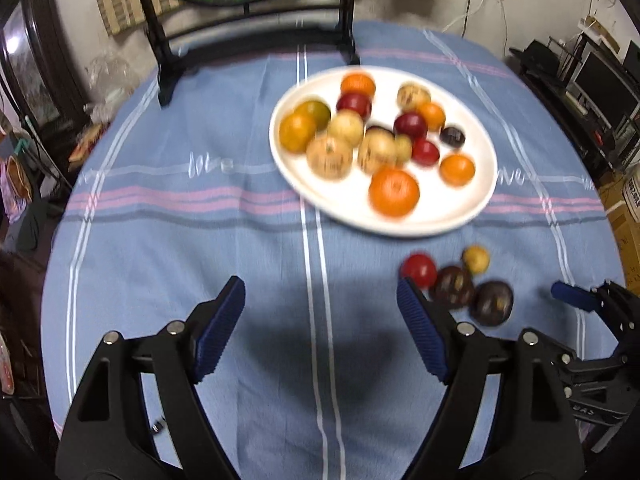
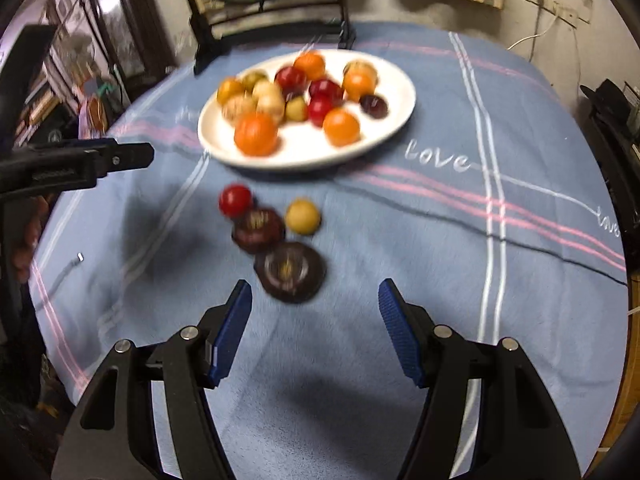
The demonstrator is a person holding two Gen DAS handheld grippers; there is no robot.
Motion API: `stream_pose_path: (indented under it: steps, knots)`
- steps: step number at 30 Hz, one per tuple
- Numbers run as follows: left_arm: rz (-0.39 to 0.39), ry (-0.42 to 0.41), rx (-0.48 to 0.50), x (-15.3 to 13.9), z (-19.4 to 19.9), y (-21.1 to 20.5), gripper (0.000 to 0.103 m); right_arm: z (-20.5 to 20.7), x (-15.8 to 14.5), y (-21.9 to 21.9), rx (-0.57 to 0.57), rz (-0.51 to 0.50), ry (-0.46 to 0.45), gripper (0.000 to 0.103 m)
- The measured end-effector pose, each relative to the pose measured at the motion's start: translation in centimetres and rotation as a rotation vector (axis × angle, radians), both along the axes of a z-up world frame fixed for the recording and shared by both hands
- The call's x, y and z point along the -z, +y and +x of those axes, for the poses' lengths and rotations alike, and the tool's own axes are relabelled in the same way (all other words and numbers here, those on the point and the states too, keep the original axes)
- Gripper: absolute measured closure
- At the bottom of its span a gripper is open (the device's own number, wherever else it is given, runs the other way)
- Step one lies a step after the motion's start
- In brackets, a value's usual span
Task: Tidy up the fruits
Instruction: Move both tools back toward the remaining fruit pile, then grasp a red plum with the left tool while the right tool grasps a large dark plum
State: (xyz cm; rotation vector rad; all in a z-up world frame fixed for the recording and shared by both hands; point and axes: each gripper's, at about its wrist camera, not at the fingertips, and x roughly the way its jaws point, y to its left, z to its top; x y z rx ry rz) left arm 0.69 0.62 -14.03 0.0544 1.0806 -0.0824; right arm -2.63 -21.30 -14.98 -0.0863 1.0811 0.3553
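Observation:
A white plate (image 1: pixel 472 208) (image 2: pixel 396 120) on the blue tablecloth holds several oranges, red plums, tan fruits and dark fruits. In front of it lie loose fruits on the cloth: a red plum (image 1: pixel 419 270) (image 2: pixel 235 200), a small yellow fruit (image 1: pixel 476 259) (image 2: pixel 303 216) and two dark purple fruits (image 1: pixel 452 284) (image 1: pixel 492 303) (image 2: pixel 258 230) (image 2: pixel 290 272). My left gripper (image 1: pixel 320 300) is open and empty, its right finger just left of the loose fruits. My right gripper (image 2: pixel 316 300) is open and empty, just short of the nearest dark fruit.
A black stand (image 1: pixel 164 60) with a round picture stands at the back of the table. The round table edge (image 1: pixel 52 280) drops off at the left. Shelves and clutter (image 1: pixel 592 80) surround the table. My right gripper shows at the left wrist view's right edge (image 1: pixel 580 300).

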Motion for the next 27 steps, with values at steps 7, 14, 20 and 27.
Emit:
stream_pose_path:
  steps: [7,14,20,27]
  knots:
    - [-0.005,0.044,-0.04,1.4,-0.7,1.1,0.023,1.3,2.1,2.3,-0.067,-0.055,0.009,0.037]
    - [-0.014,0.054,-0.052,1.6,-0.5,1.2,0.023,2.4,3.6,3.5,-0.125,-0.102,0.027,0.053]
    - [-0.039,0.074,-0.001,2.4,0.6,-1.4,0.023,2.3,2.8,2.5,-0.125,-0.033,0.05,0.055]
    - [-0.083,0.105,0.032,3.9,2.9,-5.5,0.023,2.0,2.0,0.5,-0.067,0.014,0.052,0.055]
